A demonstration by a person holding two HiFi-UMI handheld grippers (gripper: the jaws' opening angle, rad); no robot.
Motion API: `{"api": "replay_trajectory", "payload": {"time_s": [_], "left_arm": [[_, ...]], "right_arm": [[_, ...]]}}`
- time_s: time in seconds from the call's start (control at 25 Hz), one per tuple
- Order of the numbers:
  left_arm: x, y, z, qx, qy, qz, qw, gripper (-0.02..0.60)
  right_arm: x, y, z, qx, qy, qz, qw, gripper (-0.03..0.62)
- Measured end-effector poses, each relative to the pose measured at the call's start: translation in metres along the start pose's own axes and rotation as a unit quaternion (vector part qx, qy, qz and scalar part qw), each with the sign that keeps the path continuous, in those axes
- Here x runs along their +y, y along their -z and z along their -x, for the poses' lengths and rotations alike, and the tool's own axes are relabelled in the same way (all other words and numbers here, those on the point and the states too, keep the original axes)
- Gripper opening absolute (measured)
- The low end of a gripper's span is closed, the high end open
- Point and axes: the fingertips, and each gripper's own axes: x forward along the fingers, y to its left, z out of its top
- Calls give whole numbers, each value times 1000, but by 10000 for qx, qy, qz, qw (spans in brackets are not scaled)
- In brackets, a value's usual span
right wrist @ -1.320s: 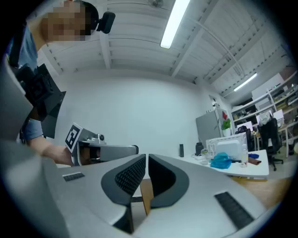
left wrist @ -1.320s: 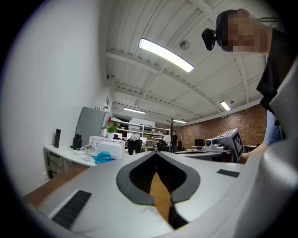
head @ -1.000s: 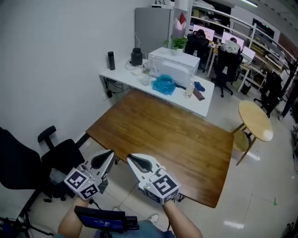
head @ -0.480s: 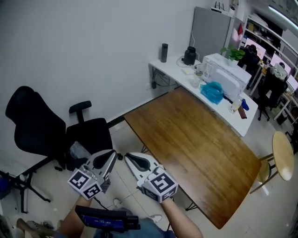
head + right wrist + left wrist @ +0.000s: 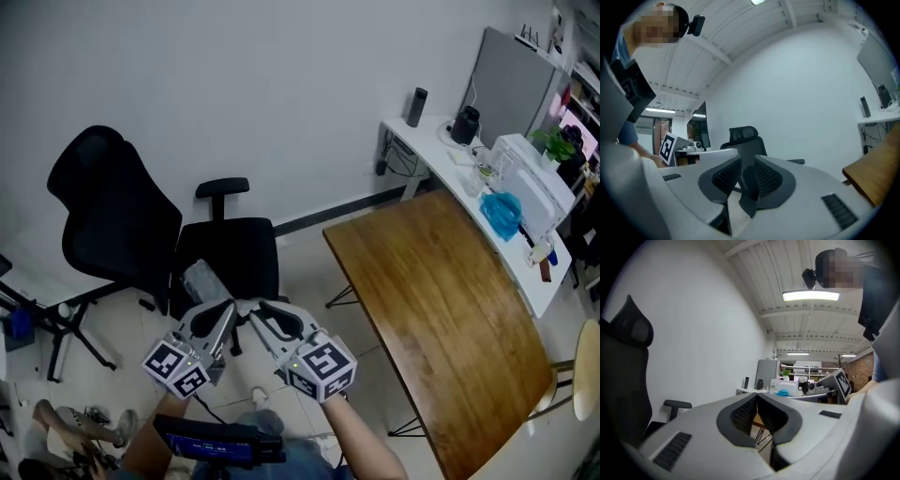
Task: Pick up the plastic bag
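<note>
From where I stand, the person faces a black mesh-backed office chair [image 5: 112,216], both tools held low and close together in front of the body. On the front of the chair's seat lies a pale, crumpled, see-through plastic bag [image 5: 201,279], just beyond the tips. I take that for the one to be lifted, though a blue bag-like bundle [image 5: 501,212] also sits far off on the white desk [image 5: 429,141].

The left tongs [image 5: 223,312] are pressed together at the tips with nothing in them. The right tongs [image 5: 265,313] are opening, with a slim gap between the pads and only the chair seen through it. Neither touches the bag.

This looks like the approach, with the pick itself not yet begun. The next move, I'd judge, calls for spreading the right tongs wider, dropping to the seat and closing on a raised fold of the film, which looks thin and likely to slip.
</note>
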Motion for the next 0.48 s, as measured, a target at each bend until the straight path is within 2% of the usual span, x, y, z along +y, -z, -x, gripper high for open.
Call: {"api": "replay_trajectory", "payload": {"time_s": [0.12, 0.28, 0.36, 0.48], "left_arm": [[32, 10, 4, 26, -96, 31, 9999, 9], [66, 27, 4, 114, -79, 162, 9998, 9], [79, 38, 1, 239, -36, 230, 9994, 9], [96, 54, -5, 403, 49, 319, 9987, 9]], "right_arm": [[-8, 30, -29, 233, 91, -346, 9991, 109], [-26, 80, -54, 500, 360, -1090, 9921, 133], [-37, 106, -61, 600, 554, -1553, 9845, 133], [-53, 146, -67, 747, 865, -2324, 9659, 154]]}}
